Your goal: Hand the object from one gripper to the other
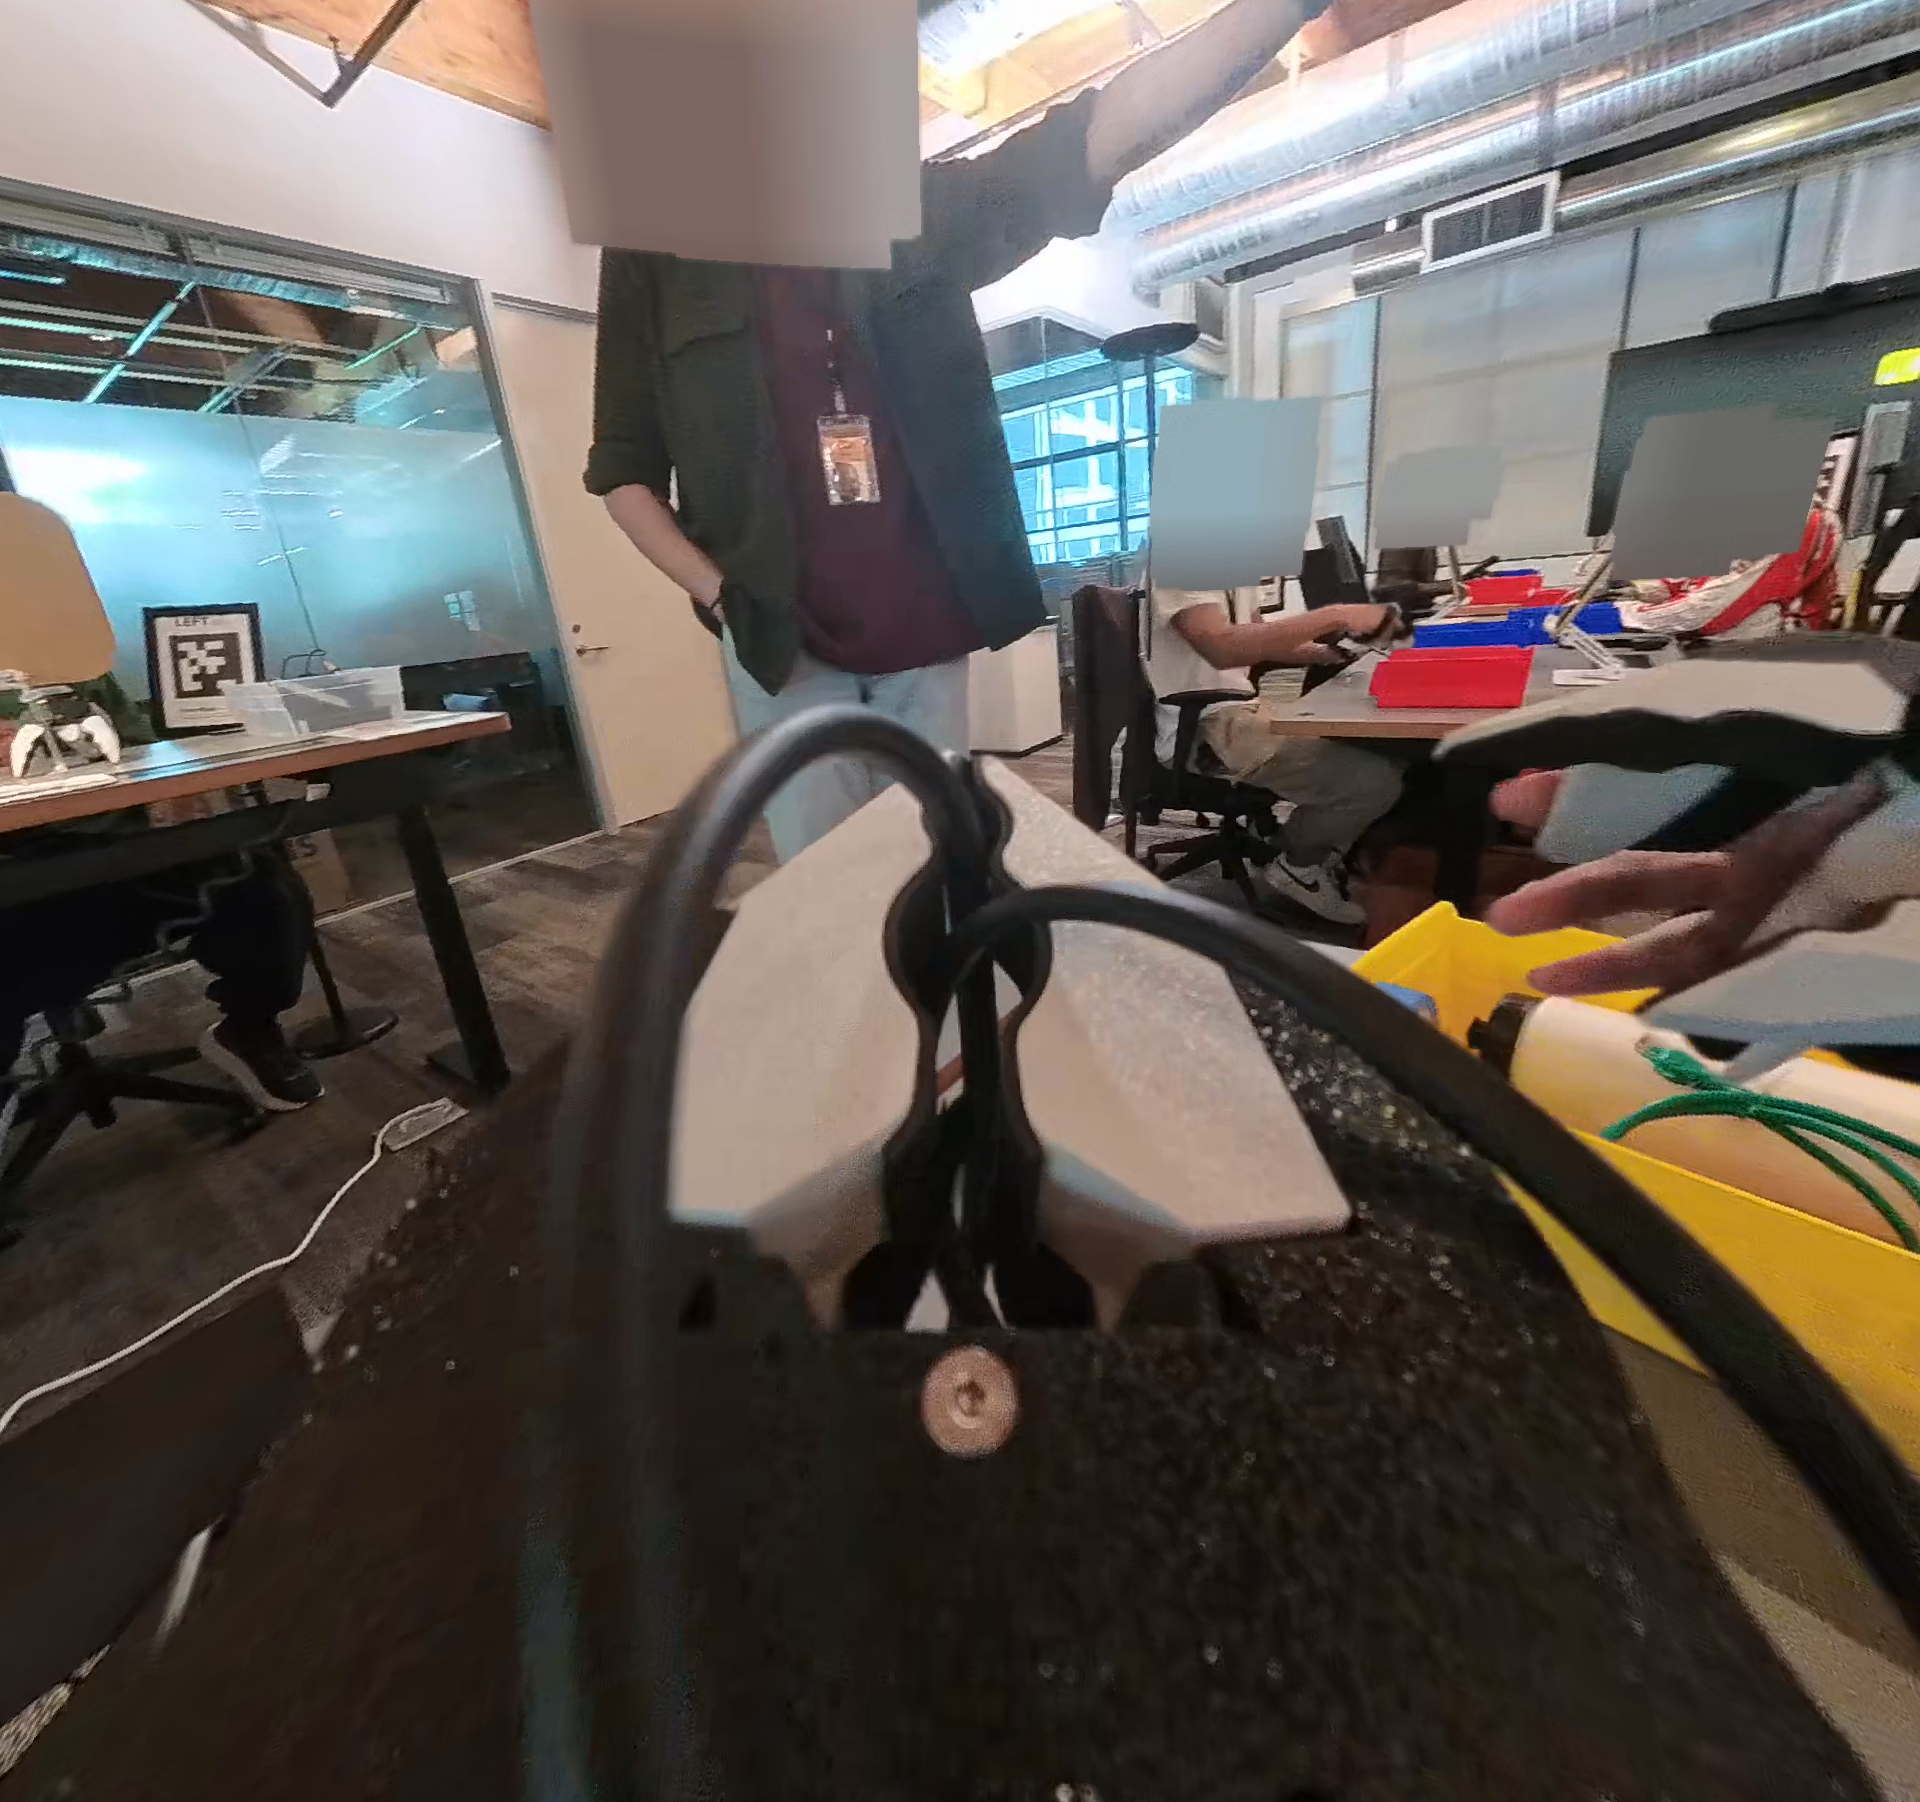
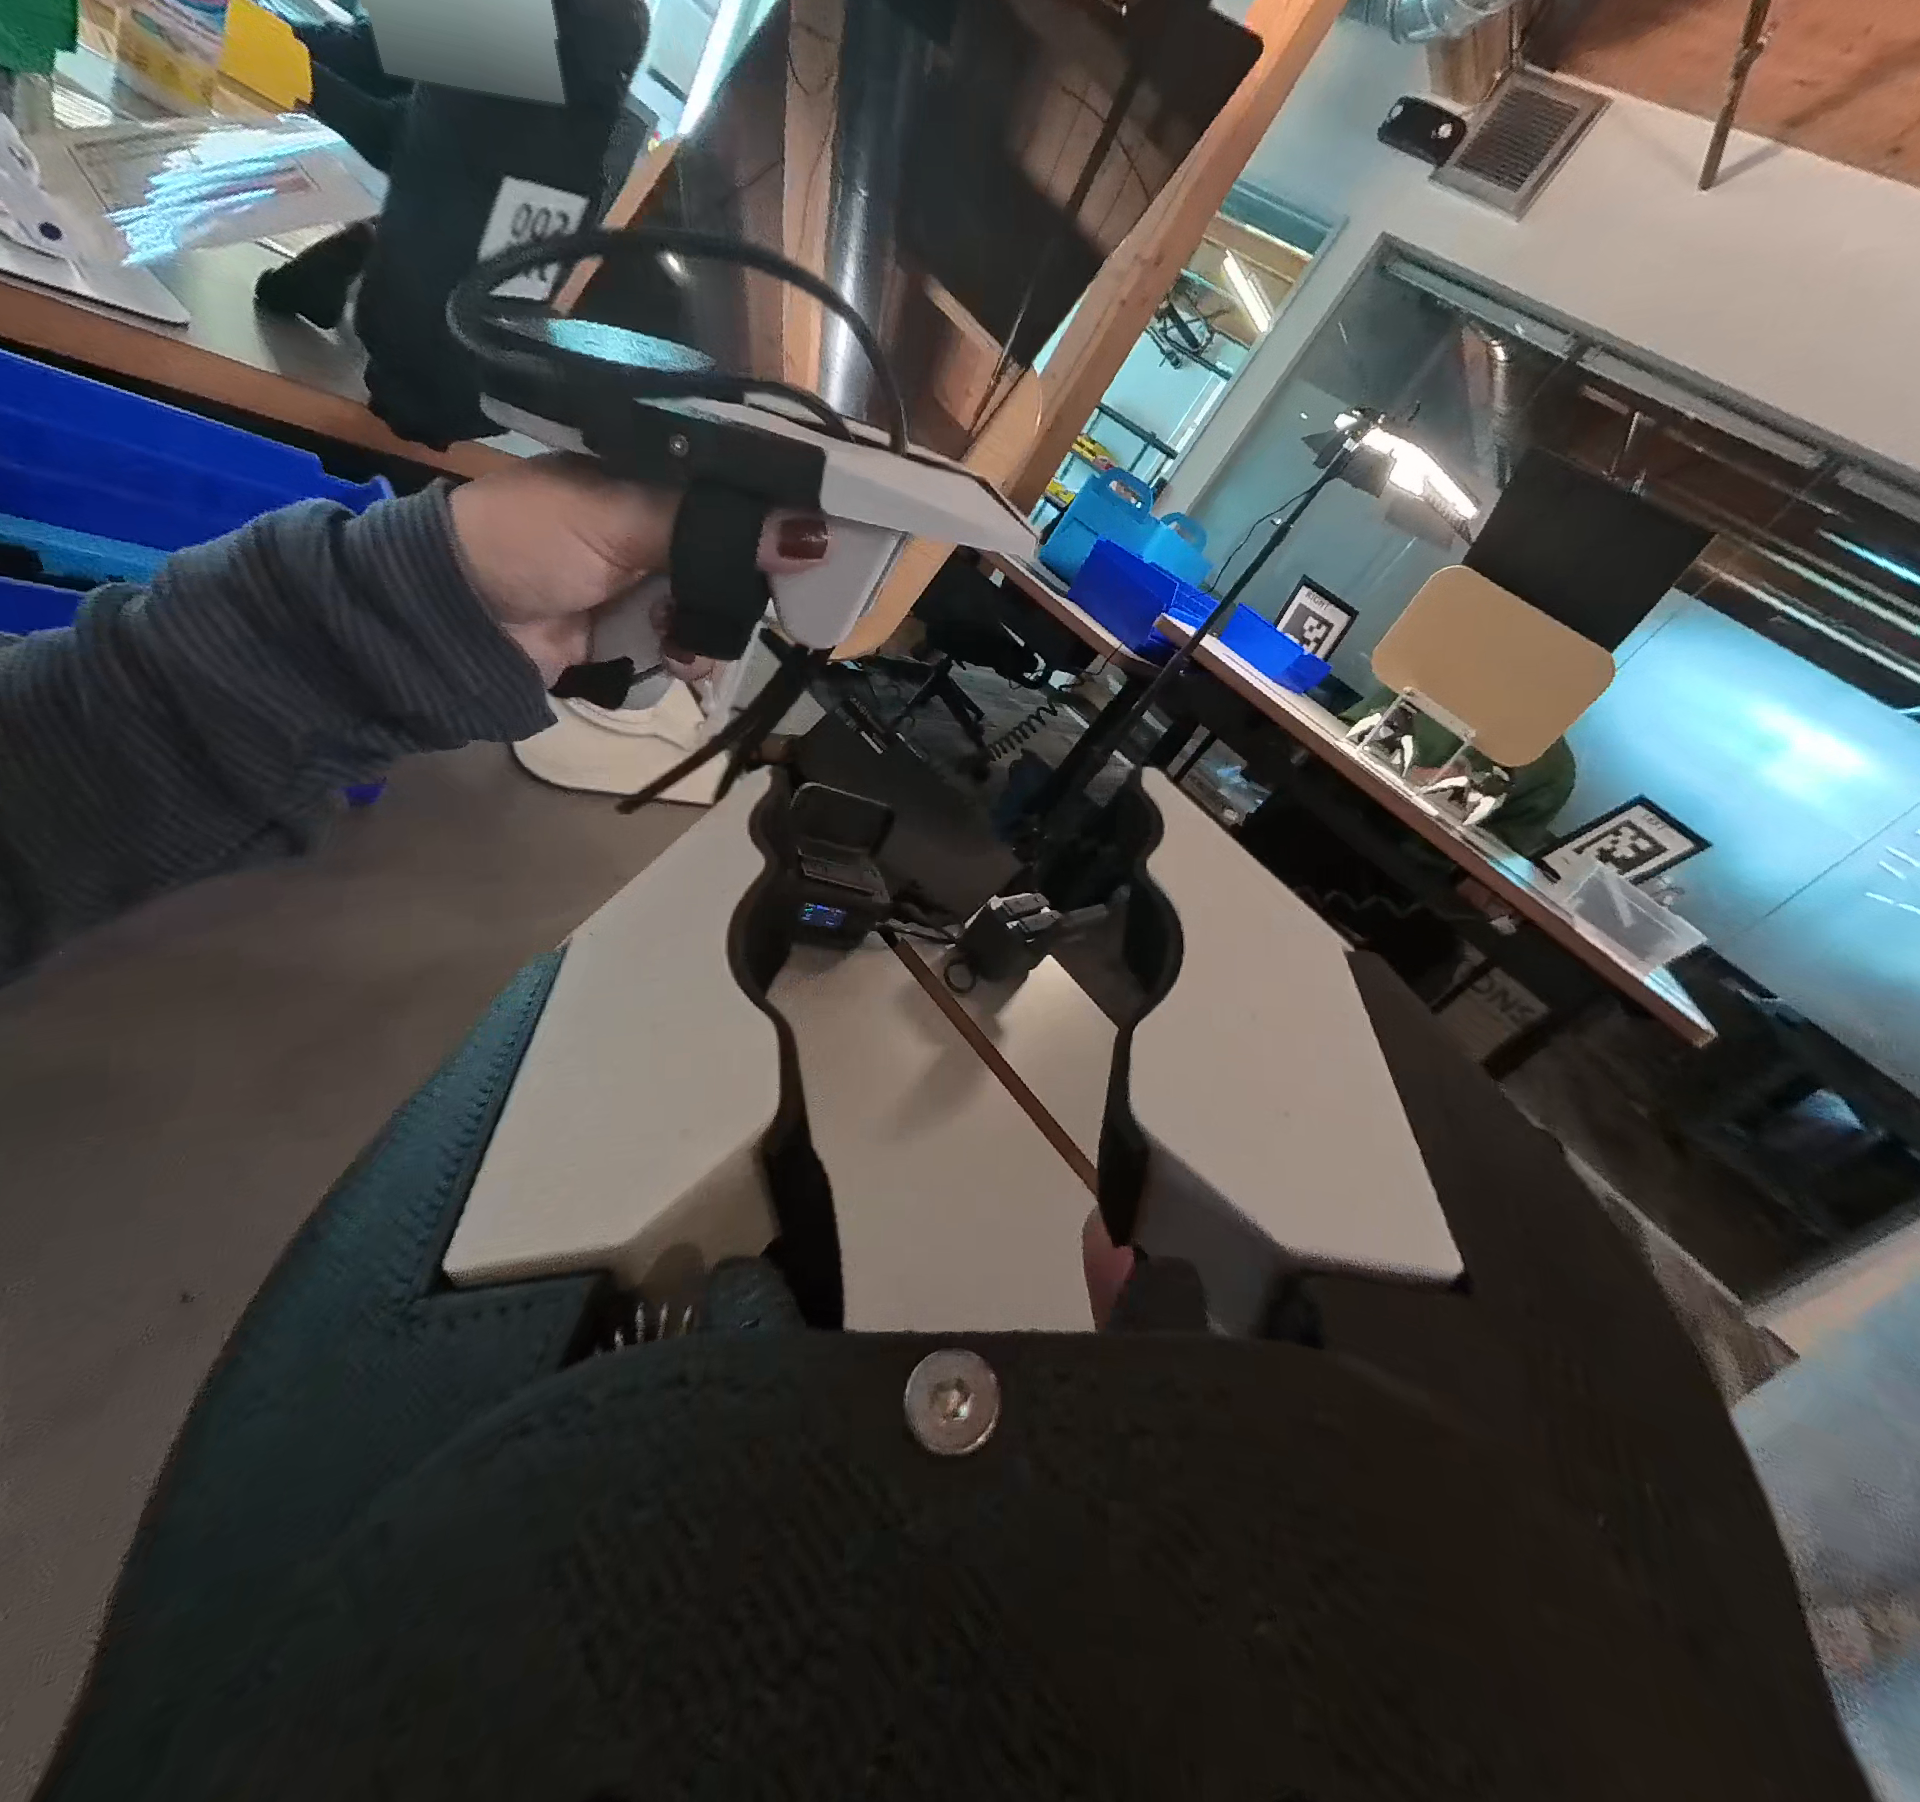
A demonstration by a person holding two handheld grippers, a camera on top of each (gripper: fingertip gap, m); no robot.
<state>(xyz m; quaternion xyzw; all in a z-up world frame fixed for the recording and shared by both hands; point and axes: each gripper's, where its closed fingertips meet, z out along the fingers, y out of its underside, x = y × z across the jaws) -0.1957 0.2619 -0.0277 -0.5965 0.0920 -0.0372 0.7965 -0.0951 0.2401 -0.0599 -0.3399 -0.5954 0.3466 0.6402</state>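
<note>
My left gripper (image 1: 971, 807) is clenched on a bundle of black cable (image 1: 665, 921) looping back over it, my right gripper (image 2: 956, 807) gapes empty, and beside them sit a yellow bin (image 1: 1766, 1274) and a standing person (image 1: 821, 505).

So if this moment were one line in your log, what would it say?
left gripper: shut on black cable | right gripper: open, empty | handover: not yet done
</note>
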